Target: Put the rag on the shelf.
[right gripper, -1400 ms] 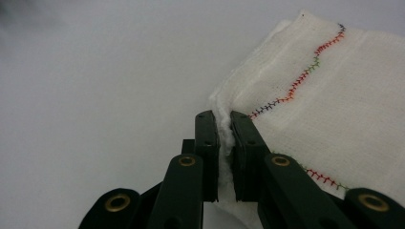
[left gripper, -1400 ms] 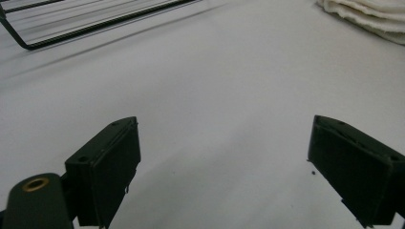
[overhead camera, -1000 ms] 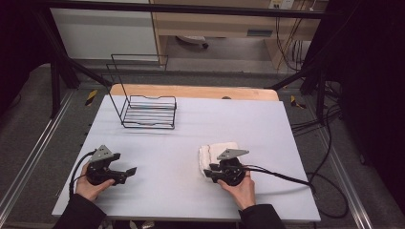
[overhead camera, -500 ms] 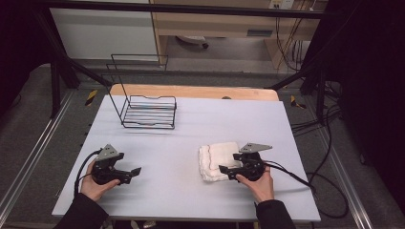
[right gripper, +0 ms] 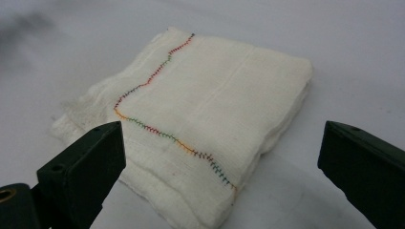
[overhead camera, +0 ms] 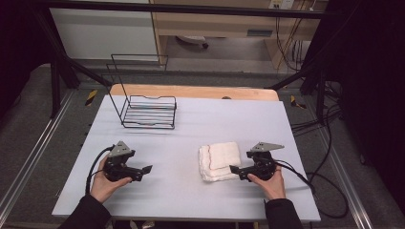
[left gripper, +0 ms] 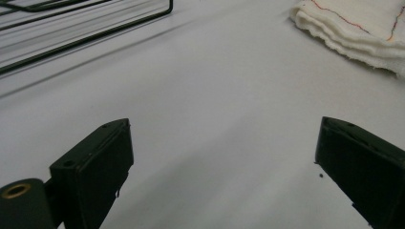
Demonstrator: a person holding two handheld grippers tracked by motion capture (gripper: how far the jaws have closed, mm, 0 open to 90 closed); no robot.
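A folded white cloth (overhead camera: 219, 160) with a coloured stitched seam lies flat on the white table, right of centre; it is also in the right gripper view (right gripper: 210, 114) and at the top right of the left gripper view (left gripper: 358, 28). My right gripper (overhead camera: 234, 170) sits just right of the cloth, pointing at it. Its jaws have just been opening and stand wide apart, with the cloth ahead of them and nothing pinched (right gripper: 222, 171). My left gripper (overhead camera: 147, 169) rests at the front left of the table, jaws spread wide over bare surface (left gripper: 224, 162).
A black wire rack (overhead camera: 148, 107) stands at the back left of the table (overhead camera: 191, 200), its base rods showing in the left gripper view (left gripper: 71, 28). A wooden board (overhead camera: 191, 91) lies along the far edge. Cables (overhead camera: 320, 191) trail off the right side.
The right gripper has let go of the cloth, opened and drawn back to the right, leaving the cloth lying folded. The left hand has shifted slightly toward the front left.
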